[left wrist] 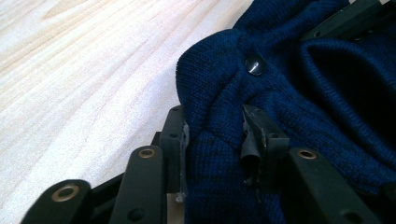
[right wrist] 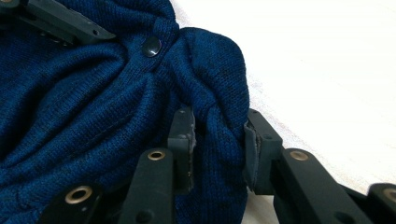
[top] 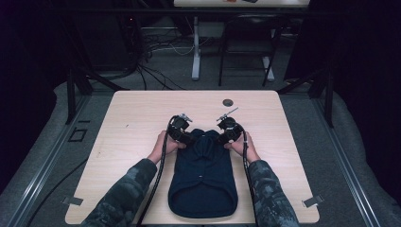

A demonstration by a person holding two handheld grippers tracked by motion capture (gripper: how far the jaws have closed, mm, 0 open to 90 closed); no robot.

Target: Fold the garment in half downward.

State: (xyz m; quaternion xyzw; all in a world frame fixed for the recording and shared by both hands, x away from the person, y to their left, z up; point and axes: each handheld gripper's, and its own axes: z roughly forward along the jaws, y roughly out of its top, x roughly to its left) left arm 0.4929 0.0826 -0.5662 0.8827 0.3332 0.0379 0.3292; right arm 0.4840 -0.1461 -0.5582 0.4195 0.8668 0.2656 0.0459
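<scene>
Navy knit sweater [top: 203,177] lying flat on the table [top: 132,118], soft, floppy, bound to sag and stretch. Best grabbed at bunched shoulder folds, exactly what's pinched between left gripper [left wrist: 217,137] and right gripper [right wrist: 219,135] jaws, both clenched on knit.

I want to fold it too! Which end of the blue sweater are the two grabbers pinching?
The far end of the blue sweater. The left gripper and right gripper each pinch a bunched corner there; the rounded near end lies flat, untouched.
</scene>
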